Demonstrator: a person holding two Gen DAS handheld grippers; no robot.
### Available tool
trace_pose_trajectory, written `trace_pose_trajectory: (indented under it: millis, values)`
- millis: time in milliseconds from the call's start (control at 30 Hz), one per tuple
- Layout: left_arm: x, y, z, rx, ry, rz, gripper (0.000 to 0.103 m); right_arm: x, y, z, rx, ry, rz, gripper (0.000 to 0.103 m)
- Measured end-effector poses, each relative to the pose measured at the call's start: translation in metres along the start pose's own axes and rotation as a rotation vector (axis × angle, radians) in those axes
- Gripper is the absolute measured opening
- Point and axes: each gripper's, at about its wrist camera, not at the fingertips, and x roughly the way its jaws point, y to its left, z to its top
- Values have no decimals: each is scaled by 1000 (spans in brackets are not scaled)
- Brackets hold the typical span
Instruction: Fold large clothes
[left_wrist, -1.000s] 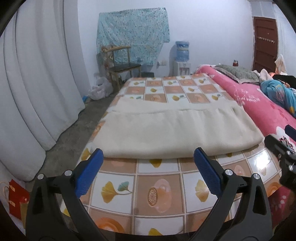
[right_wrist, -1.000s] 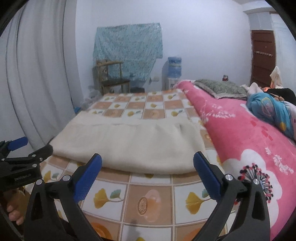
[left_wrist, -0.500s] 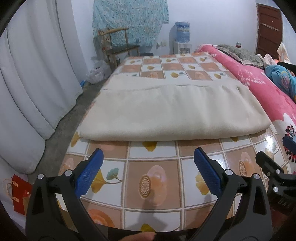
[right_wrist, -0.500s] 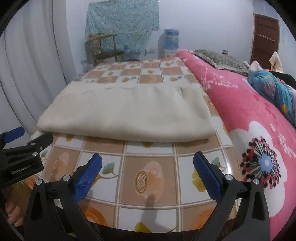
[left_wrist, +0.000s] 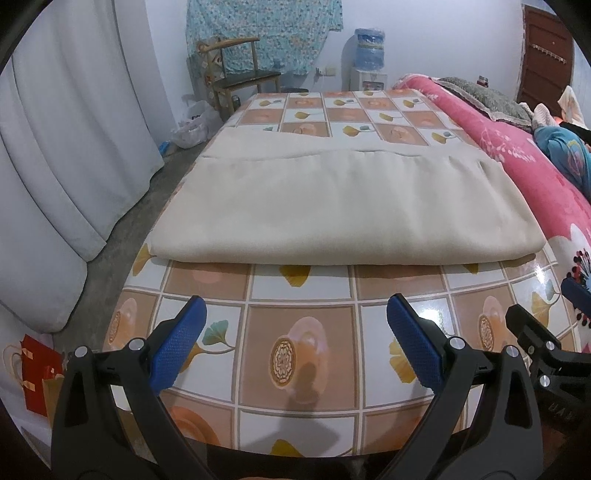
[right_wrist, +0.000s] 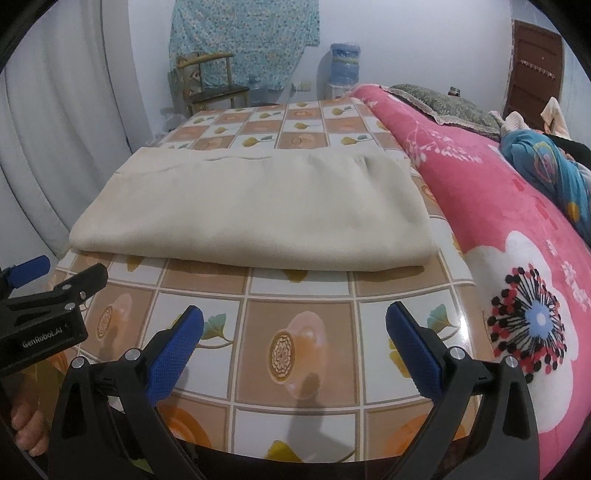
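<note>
Left gripper (left_wrist: 295, 332) spread wide, blue pads (left_wrist: 179, 343) far apart, nothing between them, touching nothing. It hovers over the near edge of the table (left_wrist: 299, 354), which is covered by a glossy tiled-pattern cloth. Right gripper (right_wrist: 295, 332) same: wide, empty, no contact, also above the near edge, toward the right side. Each gripper shows at the edge of the other's view: right one at far right of the left wrist view, left one at far left of the right wrist view, with fingers of the person's hand (right_wrist: 26, 424) under it.

Cream folded cloth (left_wrist: 343, 206) lies flat across the middle of the table, spanning nearly from left edge to right edge. Thick folded edge faces the grippers, well ahead of both sets of fingertips, a strip of bare table between. A lower layer sticks out along the far side of the cloth, with a seam line visible there. Far part of the table uncovered.

Pink floral blanket (right_wrist: 517, 221) runs along the right edge of the table, just beside the cloth's right end. White curtain (left_wrist: 55, 147) to the left. Wooden chair (left_wrist: 236, 74) and water dispenser (left_wrist: 369, 55) past the far edge, against the wall.
</note>
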Motion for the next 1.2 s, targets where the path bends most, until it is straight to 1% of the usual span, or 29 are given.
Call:
trace_pose_trajectory:
  millis: [1200]
  values:
    - [1,-3,0,2,0,-3,95,1,-4,5,19,5,-7,96]
